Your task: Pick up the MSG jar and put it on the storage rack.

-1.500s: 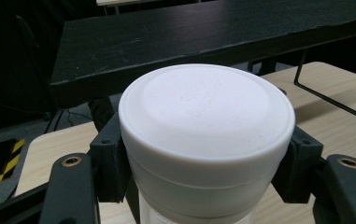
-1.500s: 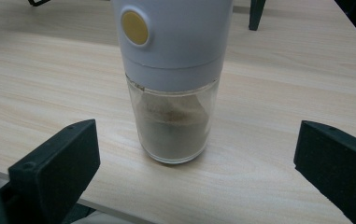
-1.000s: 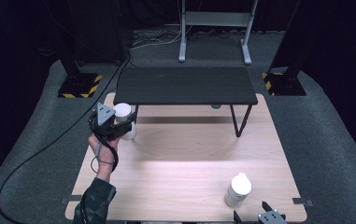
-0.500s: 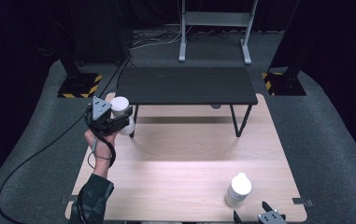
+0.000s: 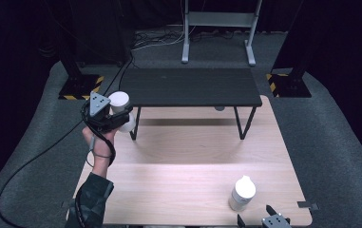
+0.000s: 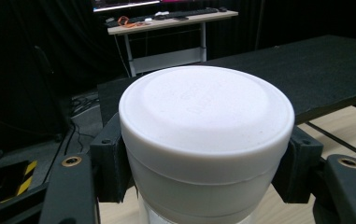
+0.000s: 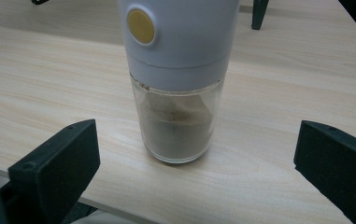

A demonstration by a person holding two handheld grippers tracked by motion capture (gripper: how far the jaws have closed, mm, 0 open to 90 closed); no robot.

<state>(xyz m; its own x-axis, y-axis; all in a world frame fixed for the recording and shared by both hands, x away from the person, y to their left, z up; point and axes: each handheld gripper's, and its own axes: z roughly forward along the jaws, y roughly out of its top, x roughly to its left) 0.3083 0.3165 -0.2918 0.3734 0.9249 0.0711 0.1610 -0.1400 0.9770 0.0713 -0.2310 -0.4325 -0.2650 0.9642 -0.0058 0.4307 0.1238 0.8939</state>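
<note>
in the left gripper view the bottom edge cuts off the jar [image 6: 206, 140] below its white cap, and the raised lettering on that cap is too faint to read. the pads of the left tool [image 6: 206, 172] are hidden behind the jar's sides. in the high view that tool's body covers most of the jar [image 5: 120, 102]. the bottom edge there cuts off the right tool [image 5: 270, 219] at the table's near edge. in the right gripper view the top edge cuts off the grinder [image 7: 180, 79] above its yellow button.
</note>
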